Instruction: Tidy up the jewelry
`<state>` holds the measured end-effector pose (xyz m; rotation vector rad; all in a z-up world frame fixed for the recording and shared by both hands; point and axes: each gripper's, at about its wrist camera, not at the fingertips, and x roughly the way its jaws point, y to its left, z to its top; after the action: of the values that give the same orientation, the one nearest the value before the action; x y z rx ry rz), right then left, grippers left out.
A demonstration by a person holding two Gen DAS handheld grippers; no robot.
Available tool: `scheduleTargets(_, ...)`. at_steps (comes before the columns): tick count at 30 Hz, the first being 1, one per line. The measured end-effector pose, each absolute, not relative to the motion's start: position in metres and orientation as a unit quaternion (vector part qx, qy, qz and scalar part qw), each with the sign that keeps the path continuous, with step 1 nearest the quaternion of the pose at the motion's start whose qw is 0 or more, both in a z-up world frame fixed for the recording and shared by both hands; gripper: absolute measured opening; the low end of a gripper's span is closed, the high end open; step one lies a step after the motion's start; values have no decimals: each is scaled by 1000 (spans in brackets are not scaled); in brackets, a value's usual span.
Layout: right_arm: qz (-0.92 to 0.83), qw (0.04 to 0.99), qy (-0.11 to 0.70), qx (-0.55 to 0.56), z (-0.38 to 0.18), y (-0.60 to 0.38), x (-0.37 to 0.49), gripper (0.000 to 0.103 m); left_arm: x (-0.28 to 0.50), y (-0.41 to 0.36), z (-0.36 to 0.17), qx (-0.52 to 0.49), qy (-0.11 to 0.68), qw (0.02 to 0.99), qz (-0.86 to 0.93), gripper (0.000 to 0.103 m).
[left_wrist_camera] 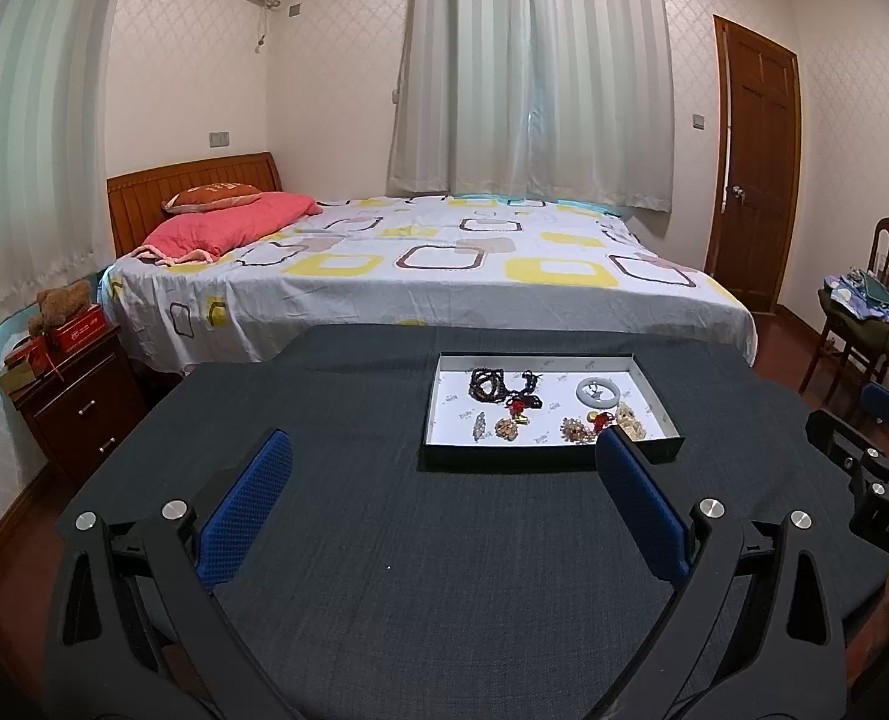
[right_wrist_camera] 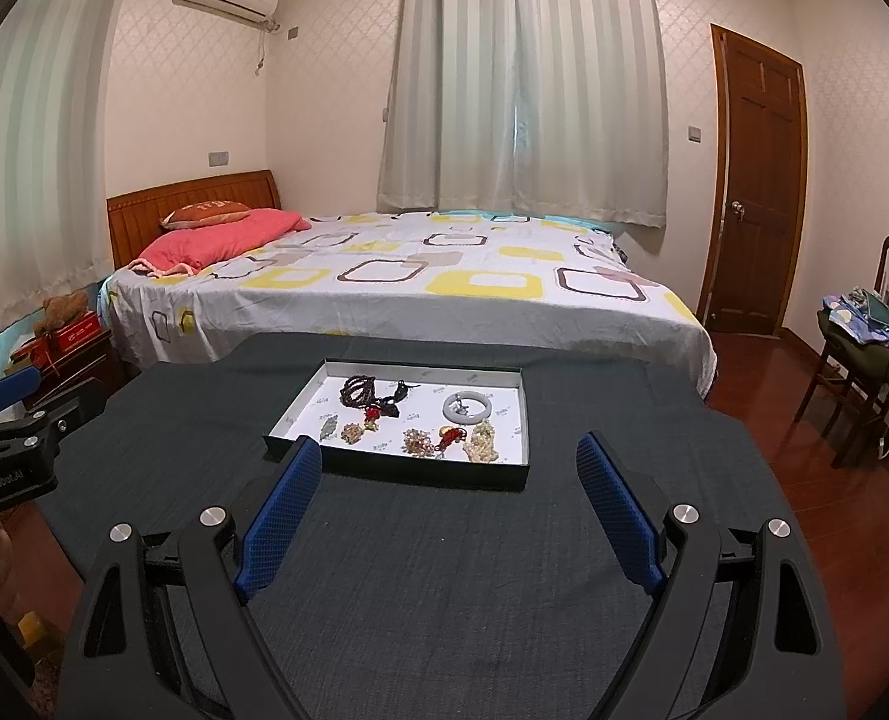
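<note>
Left gripper (left_wrist_camera: 444,474) and right gripper (right_wrist_camera: 447,483): both sets of jaws stood wide apart with nothing between them, above the table. Blue pads (left_wrist_camera: 246,507) had a fine knurled grid texture, mounted on smooth black plastic arms with round metal pivots.

Jewelry sat in a shallow rectangular tray (right_wrist_camera: 405,471), black outer walls, white printed-paper lining, on a table covered with dark grey woven cloth (right_wrist_camera: 444,600). Inside: a coil of dark beads (right_wrist_camera: 357,391), a smooth pale bangle (right_wrist_camera: 467,407), a red tassel piece (right_wrist_camera: 372,414), a lumpy cream cluster, possibly pearls (right_wrist_camera: 483,444), and small gold-toned brooches, detail too fine to resolve.

In the left view the right-hand pad tip overlapped the tray's near corner. Bed (left_wrist_camera: 444,276) with a square-patterned sheet stood behind the table; wooden door (left_wrist_camera: 756,180) and chair (left_wrist_camera: 864,324) to the right.
</note>
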<state>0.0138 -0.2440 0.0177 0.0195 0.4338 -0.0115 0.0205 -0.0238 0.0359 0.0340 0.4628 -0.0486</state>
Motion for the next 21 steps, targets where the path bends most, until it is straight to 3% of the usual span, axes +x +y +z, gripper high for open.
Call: scheduleTargets(21,-3,975,221,11,8,-240,11,84,23,-21,33,14,243,970,-25,99)
